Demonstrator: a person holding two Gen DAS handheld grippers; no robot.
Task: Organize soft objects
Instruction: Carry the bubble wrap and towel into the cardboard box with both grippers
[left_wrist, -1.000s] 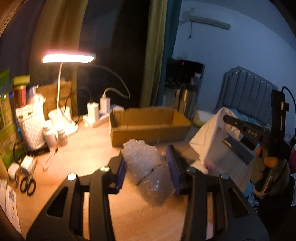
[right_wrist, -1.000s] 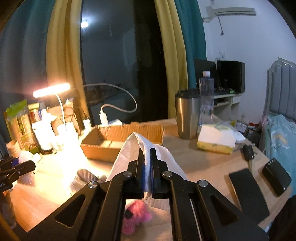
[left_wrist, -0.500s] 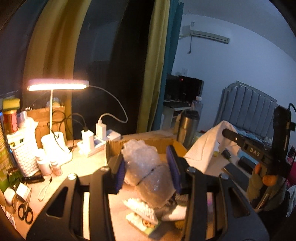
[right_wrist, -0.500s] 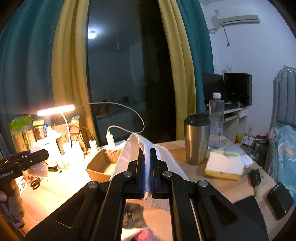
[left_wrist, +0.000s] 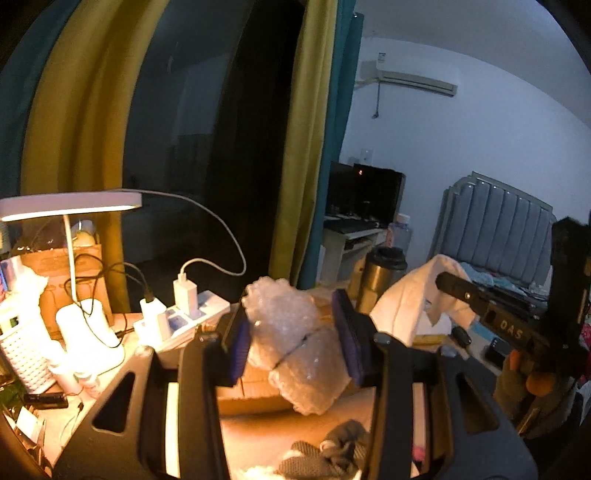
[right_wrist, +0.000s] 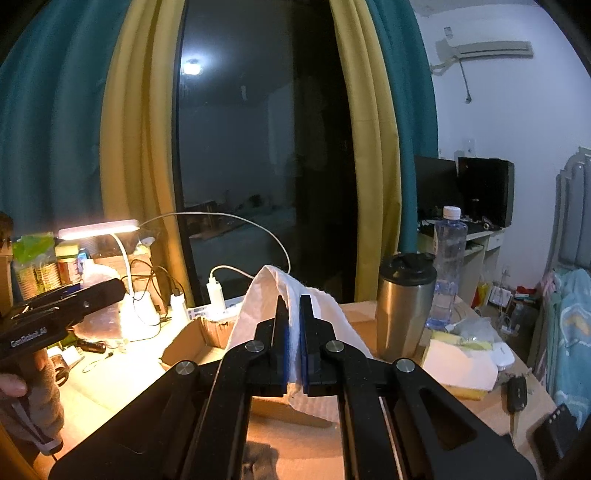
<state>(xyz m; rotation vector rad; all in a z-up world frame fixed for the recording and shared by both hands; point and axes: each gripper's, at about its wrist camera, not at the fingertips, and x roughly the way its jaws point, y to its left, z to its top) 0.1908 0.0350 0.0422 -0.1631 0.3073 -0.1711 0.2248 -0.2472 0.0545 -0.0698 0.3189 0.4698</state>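
Note:
My left gripper is shut on a crumpled wad of clear bubble wrap, held above the wooden desk in front of a brown cardboard box. In the right wrist view my right gripper is shut on a white cloth that drapes over both fingers, raised above the same cardboard box. The white cloth and the right gripper's black body show at the right of the left wrist view. A grey knitted piece lies on the desk below the left gripper.
A lit desk lamp, a power strip with chargers and jars crowd the desk's left. A steel tumbler, a water bottle, a sponge with tissues and a car key stand at the right. Curtains and a dark window lie behind.
Both grippers have risen with their loads and moved toward the cardboard box. The bubble wrap and the white cloth stay clamped; a pink soft thing under the right gripper has dropped out of view.

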